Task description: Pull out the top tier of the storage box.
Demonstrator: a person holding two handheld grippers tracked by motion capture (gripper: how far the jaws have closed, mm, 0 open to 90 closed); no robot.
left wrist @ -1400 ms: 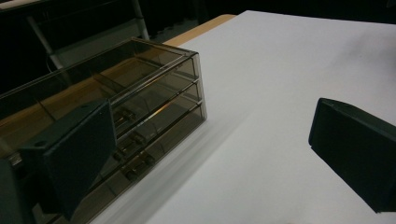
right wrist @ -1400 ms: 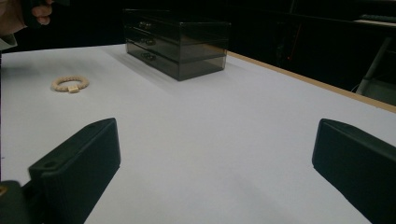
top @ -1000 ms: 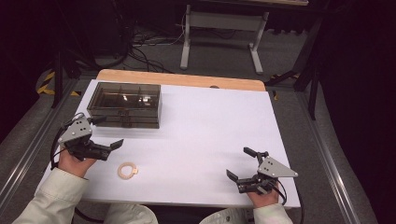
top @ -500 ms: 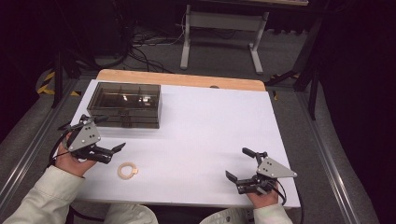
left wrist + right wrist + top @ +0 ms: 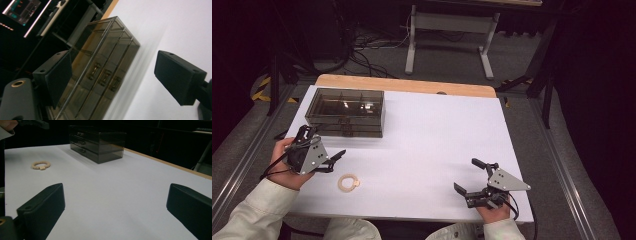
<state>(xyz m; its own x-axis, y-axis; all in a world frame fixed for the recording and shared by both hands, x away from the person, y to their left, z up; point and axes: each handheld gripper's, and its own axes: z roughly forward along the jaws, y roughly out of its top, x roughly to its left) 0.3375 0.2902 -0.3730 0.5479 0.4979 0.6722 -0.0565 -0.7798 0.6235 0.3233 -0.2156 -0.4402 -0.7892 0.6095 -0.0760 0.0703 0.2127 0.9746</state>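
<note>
With the left gripper hanging just in front of the drawer box, its empty jaws apart though just narrowing, it could nudge the light box back instead of catching a handle, while the bracelet lies near and the right gripper sits wide, empty.

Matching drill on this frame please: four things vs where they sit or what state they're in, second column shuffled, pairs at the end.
1. drawer box
2. bracelet
3. left gripper
4. right gripper

a. near right corner of the table, open, nothing between its fingers
b. far left part of the white tabletop, drawers closed
c. flat on the table, near the front edge, left side
d. just in front of the box, open, pointing right

Pairs: 1-b, 2-c, 3-d, 4-a
</note>
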